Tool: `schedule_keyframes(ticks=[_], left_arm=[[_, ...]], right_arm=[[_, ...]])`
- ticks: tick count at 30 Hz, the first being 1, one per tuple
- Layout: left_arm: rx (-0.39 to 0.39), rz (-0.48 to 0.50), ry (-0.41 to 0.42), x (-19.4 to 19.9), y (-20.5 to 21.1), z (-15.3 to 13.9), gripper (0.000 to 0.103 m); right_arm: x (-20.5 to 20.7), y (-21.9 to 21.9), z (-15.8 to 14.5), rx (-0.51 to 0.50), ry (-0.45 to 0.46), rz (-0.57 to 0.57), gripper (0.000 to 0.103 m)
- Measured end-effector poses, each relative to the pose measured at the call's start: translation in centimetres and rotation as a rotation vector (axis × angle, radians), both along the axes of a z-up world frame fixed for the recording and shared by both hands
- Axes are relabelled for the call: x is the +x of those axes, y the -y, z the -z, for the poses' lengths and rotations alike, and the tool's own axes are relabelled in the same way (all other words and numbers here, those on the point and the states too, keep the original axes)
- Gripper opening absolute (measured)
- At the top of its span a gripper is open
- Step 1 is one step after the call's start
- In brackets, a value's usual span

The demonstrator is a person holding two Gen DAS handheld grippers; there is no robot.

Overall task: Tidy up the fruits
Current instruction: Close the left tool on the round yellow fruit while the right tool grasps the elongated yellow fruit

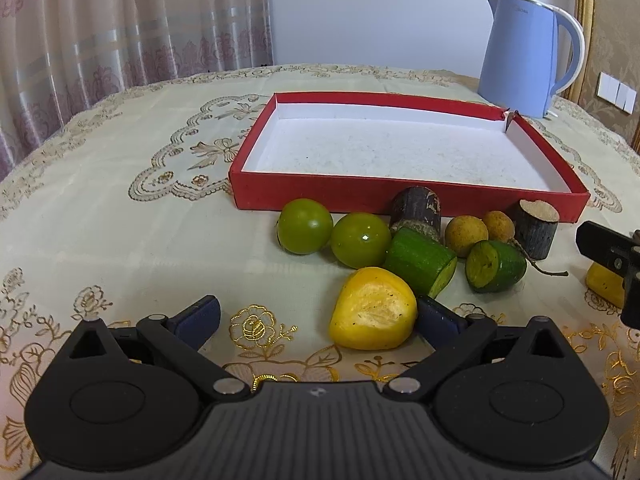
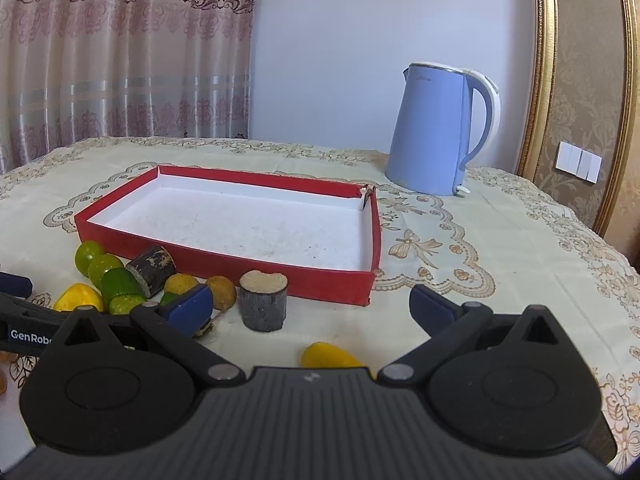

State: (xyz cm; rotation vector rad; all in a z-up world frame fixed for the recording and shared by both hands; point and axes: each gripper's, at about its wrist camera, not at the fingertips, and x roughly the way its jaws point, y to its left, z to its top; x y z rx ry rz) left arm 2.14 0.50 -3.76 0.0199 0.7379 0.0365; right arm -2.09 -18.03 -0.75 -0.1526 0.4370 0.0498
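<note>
Cream embroidered cloth point(image 2: 500, 240) covers my table, pink curtains point(image 2: 120, 60) behind. Both grippers' fingers point(image 1: 200, 314) gape wide, seemingly holding nothing.

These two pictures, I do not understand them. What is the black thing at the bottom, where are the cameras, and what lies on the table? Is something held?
The black thing is a hand-held grasping tool with two blue-tipped fingers; a person carries one in each hand. A camera sits on each, looking forward along the fingers. One picture comes from the left tool, the other from the right tool. Both are open and hold nothing.

On the tablecloth lies a red box, still without fruit, and behind it stands a blue kettle. In front of the box lie two green round fruits, cut green pieces, small brown fruits, dark stem sections and yellow pieces, one between the left tool's fingers.
</note>
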Motion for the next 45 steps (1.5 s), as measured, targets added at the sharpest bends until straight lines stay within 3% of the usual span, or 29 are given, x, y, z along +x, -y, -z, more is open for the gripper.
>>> schedule_keyframes(ticks=[4,7,11,20,26,28,30,35,38,39,40,45], left_arm=[[0.021,0.023,0.031,-0.4,0.5,-0.2,0.099],[-0.005,0.051,0.031,-0.6,0.7,-0.4,0.083],[-0.066,0.1,0.018,-1.0,0.7,-0.8,0.043],[-0.004,0.093,0.127,-3.0,0.8,-2.3,0.037],[0.098,0.015,0.188,-2.7,-0.1,-3.3,0.037],[0.099,0.004,0.181,-2.2,-0.6,-3.4,0.037],[0.085,0.004,0.177,-1.8,-1.0,-3.5,0.037],[0.059,0.003,0.176,-0.8,-1.4,-3.9,0.037],[0.055,0.009,0.178,-0.3,-1.3,-4.2,0.037],[0.056,0.011,0.18,-0.2,-1.2,-4.2,0.037],[0.06,0.013,0.182,0.0,-1.0,-4.3,0.037],[0.078,0.025,0.189,0.8,-0.3,-4.2,0.037]], right_arm=[[-0.1,0.2,-0.1,0.003,0.005,0.003,0.103],[-0.1,0.3,-0.1,0.006,0.006,0.008,0.103],[-0.1,0.6,-0.1,0.013,0.006,0.007,0.103],[-1.4,1.6,-0.2,-0.01,0.05,-0.094,0.103],[-1.7,0.6,0.5,0.02,0.037,-0.204,0.101],[-1.5,0.1,0.8,-0.006,0.023,-0.221,0.084],[-1.2,0.3,1.0,-0.028,0.004,-0.211,0.079],[-0.6,1.8,1.6,-0.026,-0.046,-0.183,0.077],[-0.2,2.6,1.9,-0.019,-0.078,-0.167,0.058],[0.0,2.9,2.1,-0.016,-0.096,-0.16,0.044],[0.2,3.0,2.2,-0.018,-0.109,-0.154,0.04],[0.3,3.3,2.9,-0.061,-0.135,-0.152,0.038]])
